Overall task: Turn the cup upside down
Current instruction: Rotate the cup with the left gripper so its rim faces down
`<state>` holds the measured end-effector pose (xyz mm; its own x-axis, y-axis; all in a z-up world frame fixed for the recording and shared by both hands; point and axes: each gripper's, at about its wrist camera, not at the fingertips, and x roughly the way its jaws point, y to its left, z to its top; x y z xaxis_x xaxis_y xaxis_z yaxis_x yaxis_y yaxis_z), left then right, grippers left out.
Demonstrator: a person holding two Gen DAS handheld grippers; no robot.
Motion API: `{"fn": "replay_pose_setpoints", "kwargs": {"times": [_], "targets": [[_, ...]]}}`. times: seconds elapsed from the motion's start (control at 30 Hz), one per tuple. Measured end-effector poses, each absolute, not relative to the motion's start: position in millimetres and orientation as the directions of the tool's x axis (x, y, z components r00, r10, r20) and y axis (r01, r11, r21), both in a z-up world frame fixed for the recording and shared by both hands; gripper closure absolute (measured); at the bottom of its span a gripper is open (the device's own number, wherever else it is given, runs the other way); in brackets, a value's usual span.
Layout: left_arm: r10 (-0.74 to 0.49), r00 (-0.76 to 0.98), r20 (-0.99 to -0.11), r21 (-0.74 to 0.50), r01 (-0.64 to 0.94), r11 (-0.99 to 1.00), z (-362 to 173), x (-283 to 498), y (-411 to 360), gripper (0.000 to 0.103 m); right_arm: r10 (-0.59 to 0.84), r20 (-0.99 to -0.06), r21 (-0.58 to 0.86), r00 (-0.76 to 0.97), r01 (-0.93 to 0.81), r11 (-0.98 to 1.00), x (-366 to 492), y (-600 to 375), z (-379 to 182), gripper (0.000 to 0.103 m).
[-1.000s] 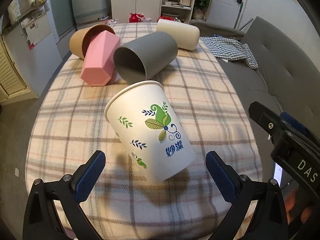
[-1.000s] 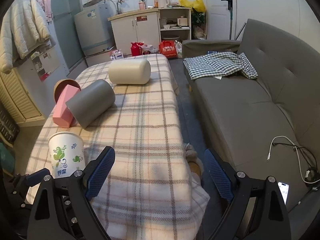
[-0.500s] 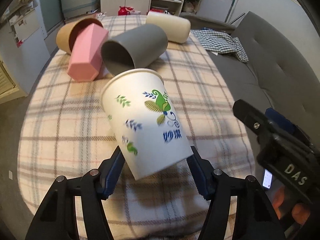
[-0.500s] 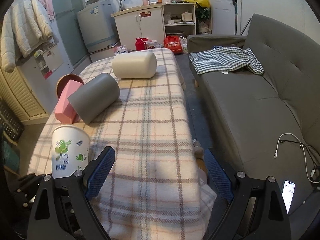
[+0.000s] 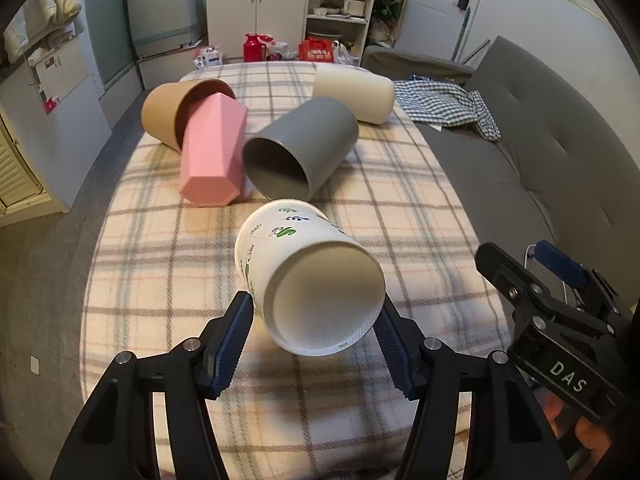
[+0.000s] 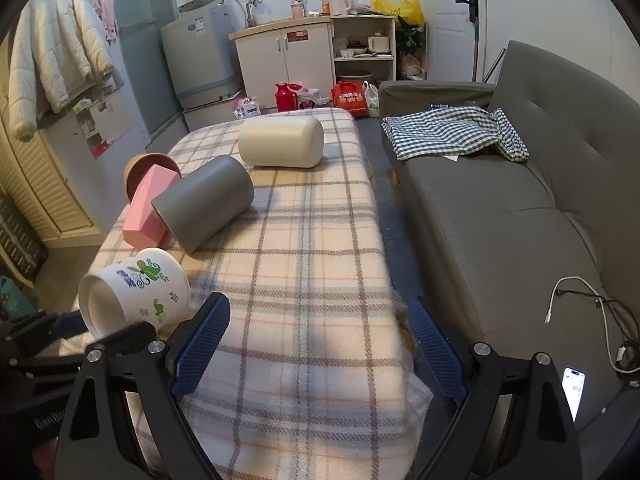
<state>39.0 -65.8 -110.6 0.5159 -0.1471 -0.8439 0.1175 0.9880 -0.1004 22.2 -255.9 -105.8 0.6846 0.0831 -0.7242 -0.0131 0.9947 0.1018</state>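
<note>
My left gripper (image 5: 316, 332) is shut on a white paper cup (image 5: 296, 264) with green and blue leaf prints. The cup is held above the plaid table, tipped over so its recessed base faces the left wrist camera and its mouth points away and down. In the right wrist view the same cup (image 6: 136, 288) is at the lower left, lying tilted in the left gripper's jaws. My right gripper (image 6: 316, 344) is open and empty over the table's near right edge.
On the plaid tablecloth (image 5: 400, 208) lie a grey cup (image 5: 300, 148), a pink hexagonal cup (image 5: 212, 156), a brown cup (image 5: 176, 112) and a cream cup (image 5: 352, 92), all on their sides. A grey sofa (image 6: 520, 208) stands right of the table.
My left gripper closed on the upright paper cup, lifted it and rotated it, so its base now faces the camera. My right gripper stayed open and shifted slightly.
</note>
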Motion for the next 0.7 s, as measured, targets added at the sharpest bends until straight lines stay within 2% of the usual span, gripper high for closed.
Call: {"fn": "replay_pose_setpoints", "kwargs": {"times": [0.13, 0.7], "targets": [[-0.148, 0.530, -0.835, -0.101, 0.116, 0.988, -106.1, 42.4, -61.1, 0.044, 0.082, -0.722, 0.098, 0.687, -0.016, 0.995, 22.2, -254.8, -105.2, 0.012], [-0.160, 0.515, -0.842, -0.119, 0.112, 0.987, -109.6, 69.2, -53.1, 0.044, 0.084, -0.739, 0.101, 0.669, -0.013, 0.995, 26.2, -253.2, -111.7, 0.012]]}}
